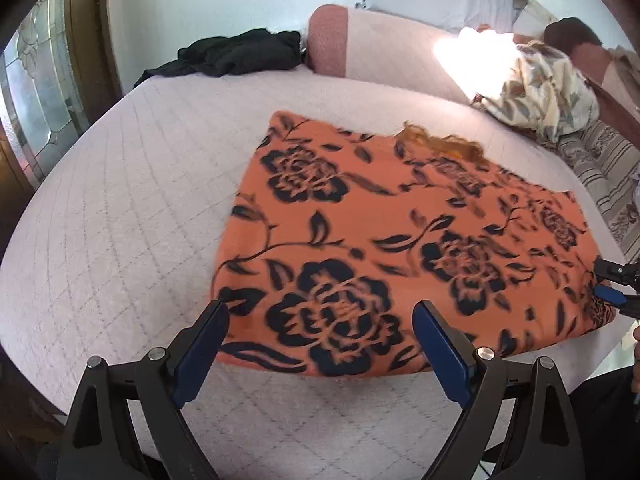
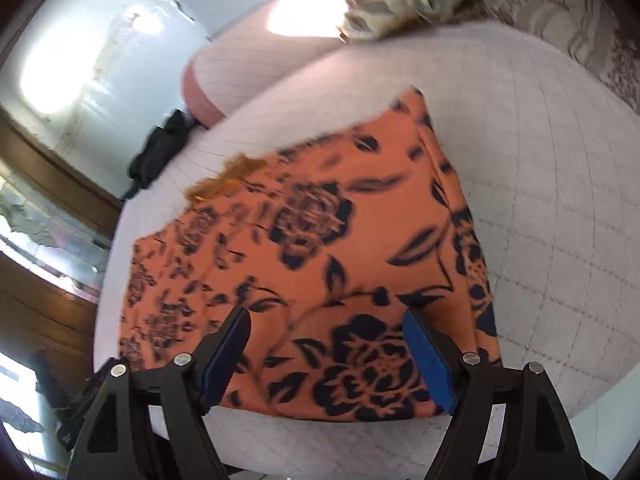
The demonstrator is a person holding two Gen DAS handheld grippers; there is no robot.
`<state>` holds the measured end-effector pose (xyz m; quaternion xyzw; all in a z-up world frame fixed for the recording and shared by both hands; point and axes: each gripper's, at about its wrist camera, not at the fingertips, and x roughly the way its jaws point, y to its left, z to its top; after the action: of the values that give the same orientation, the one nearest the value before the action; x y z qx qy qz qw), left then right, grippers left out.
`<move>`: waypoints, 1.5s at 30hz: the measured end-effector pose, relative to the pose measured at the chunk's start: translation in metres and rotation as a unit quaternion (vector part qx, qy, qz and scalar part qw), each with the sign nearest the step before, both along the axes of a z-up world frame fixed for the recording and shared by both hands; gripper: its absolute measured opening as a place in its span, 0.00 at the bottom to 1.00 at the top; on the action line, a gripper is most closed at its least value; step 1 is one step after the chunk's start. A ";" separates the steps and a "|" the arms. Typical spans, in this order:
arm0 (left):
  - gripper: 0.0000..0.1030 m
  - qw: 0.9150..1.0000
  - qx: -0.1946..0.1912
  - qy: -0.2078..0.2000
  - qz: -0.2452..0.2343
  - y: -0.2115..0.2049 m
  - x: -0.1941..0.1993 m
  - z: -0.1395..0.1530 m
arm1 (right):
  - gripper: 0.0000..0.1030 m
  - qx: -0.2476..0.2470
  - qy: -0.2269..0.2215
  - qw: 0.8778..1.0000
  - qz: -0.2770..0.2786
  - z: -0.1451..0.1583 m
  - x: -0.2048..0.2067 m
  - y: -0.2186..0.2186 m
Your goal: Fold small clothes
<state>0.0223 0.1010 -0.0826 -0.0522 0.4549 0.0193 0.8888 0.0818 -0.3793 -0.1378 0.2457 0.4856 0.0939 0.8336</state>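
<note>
An orange cloth with a dark rose print (image 1: 400, 236) lies flat on the white quilted bed (image 1: 120, 200), with an orange lace trim showing at its far edge. My left gripper (image 1: 320, 312) stands open just above the cloth's near left corner, with nothing between its blue pads. The right wrist view shows the same cloth (image 2: 320, 240) with my right gripper (image 2: 326, 316) open over its near edge, pads clear of the fabric. From the left wrist view, the right gripper (image 1: 604, 282) sits at the cloth's right corner.
A black garment (image 1: 240, 52) lies crumpled at the far left of the bed beside a pink and white bolster (image 1: 360, 48). A floral blanket (image 1: 540, 88) and striped bedding (image 1: 600, 172) fill the far right. A wooden door with glass panels (image 1: 40, 100) stands to the left.
</note>
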 end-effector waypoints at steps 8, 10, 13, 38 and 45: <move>0.90 0.998 -0.054 -0.004 0.041 0.034 -0.005 0.008 | 0.79 0.038 -0.003 0.999 -0.003 -0.007 -0.002 -0.008; 0.90 0.998 -0.036 0.029 0.045 0.035 -0.002 -0.004 | 0.79 0.040 -0.004 0.999 -0.005 -0.008 -0.003 -0.010; 0.89 0.996 -0.038 0.048 0.068 0.045 -0.003 -0.012 | 0.79 0.039 -0.002 0.999 -0.001 -0.006 -0.003 -0.011; 0.89 0.997 0.049 -0.011 -0.061 -0.105 0.043 0.010 | 0.63 0.235 0.012 0.950 -0.206 -0.038 -0.053 -0.074; 0.89 0.997 0.048 0.007 -0.064 -0.108 0.052 -0.001 | 0.38 0.182 -0.005 0.967 -0.177 -0.020 -0.042 -0.064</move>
<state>0.0739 -0.0070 -0.0836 0.0199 0.4622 -0.0152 0.8864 0.0399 -0.4434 -0.1573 0.4749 0.4047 0.0332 0.7808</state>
